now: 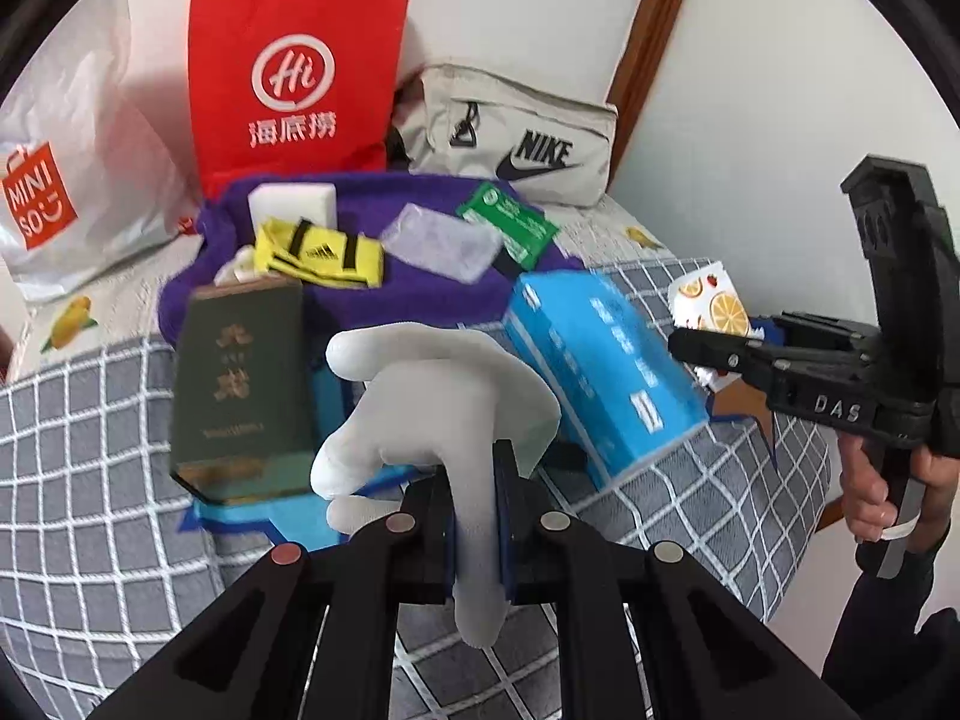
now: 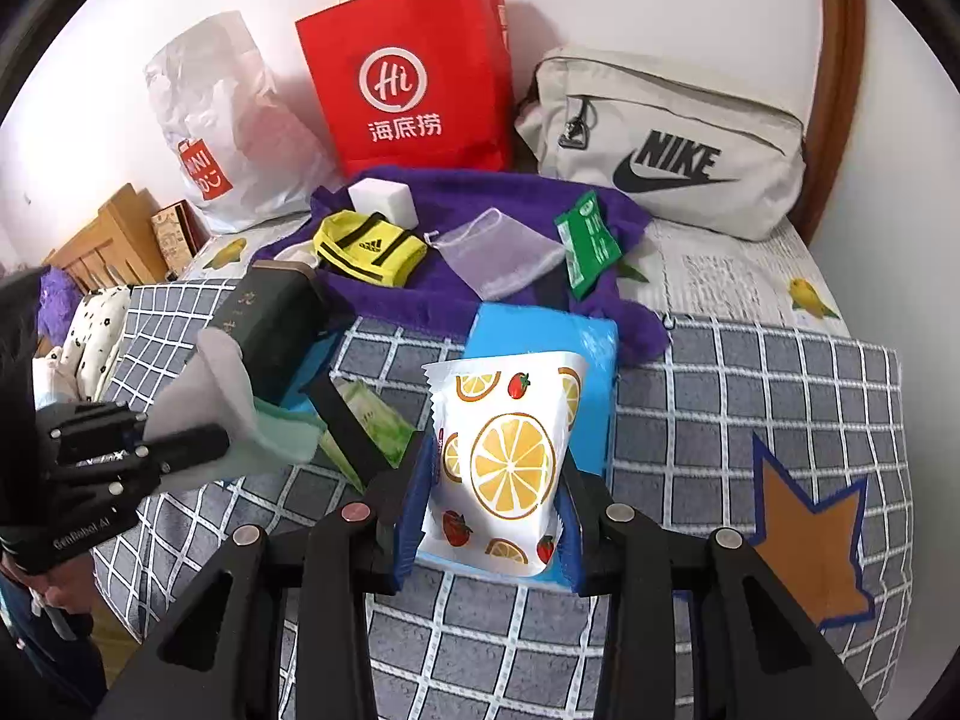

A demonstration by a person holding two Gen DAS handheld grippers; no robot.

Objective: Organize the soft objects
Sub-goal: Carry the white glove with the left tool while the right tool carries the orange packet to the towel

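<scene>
My left gripper [image 1: 477,516] is shut on a white glove [image 1: 432,396] and holds it above the checked blanket; it also shows in the right wrist view [image 2: 198,441] with the glove [image 2: 222,384]. My right gripper [image 2: 492,510] is shut on a white packet with lemon prints [image 2: 510,456], held over a blue tissue pack [image 2: 594,342]; it shows in the left wrist view [image 1: 690,348] at the right. A purple towel [image 2: 456,192] farther back carries a yellow sock [image 2: 372,246], a white sponge [image 2: 384,198], a mesh pouch [image 2: 498,252] and a green packet [image 2: 588,240].
A dark green box [image 1: 240,384] stands left of the glove. A red paper bag [image 2: 414,72], a white Miniso bag [image 2: 210,126] and a beige Nike bag [image 2: 666,138] line the wall. The grey checked blanket [image 2: 750,390] covers the near bed.
</scene>
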